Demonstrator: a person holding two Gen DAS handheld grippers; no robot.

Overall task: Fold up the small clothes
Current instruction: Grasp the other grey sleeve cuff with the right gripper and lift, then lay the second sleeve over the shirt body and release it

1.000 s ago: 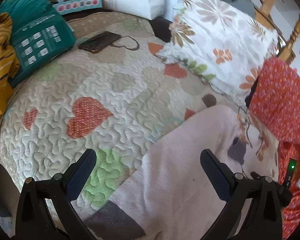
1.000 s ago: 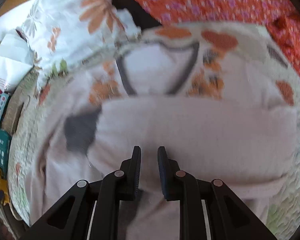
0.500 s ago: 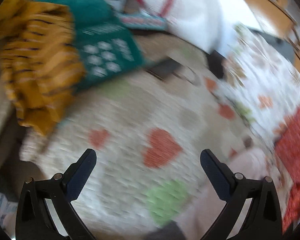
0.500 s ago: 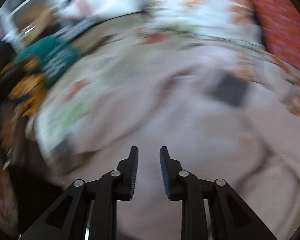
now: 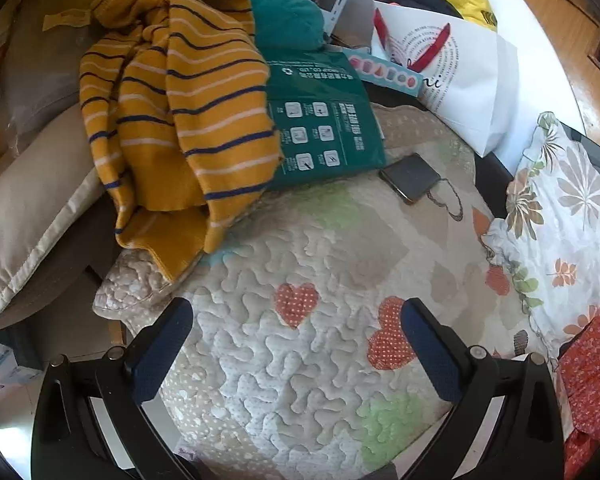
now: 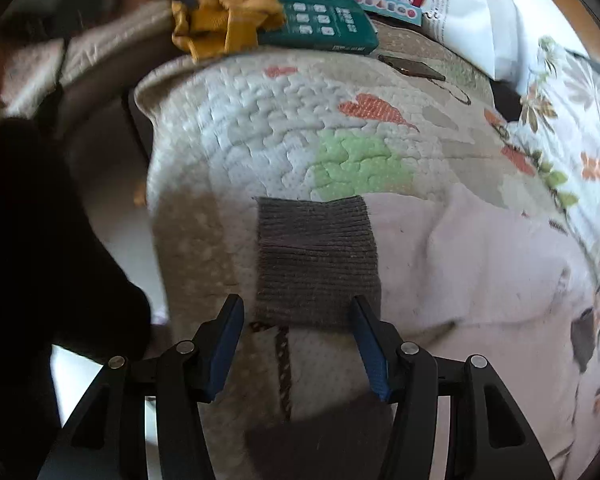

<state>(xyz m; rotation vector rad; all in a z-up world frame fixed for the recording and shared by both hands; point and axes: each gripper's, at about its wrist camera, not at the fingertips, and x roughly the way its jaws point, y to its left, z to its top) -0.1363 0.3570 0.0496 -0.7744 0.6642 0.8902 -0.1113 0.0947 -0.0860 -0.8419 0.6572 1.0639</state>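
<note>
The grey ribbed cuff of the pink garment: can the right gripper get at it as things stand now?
Probably yes. The right gripper is open and the grey ribbed cuff lies flat on the quilt straight ahead of its fingers, uncovered, with nothing between them.

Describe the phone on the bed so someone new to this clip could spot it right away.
Start at the heart-patterned quilt covering the bed and look to its far side, below the white paper bag. The phone lies flat there, just right of the green package. It is the only dark, glossy slab, with a thin cord looping from it.
</note>
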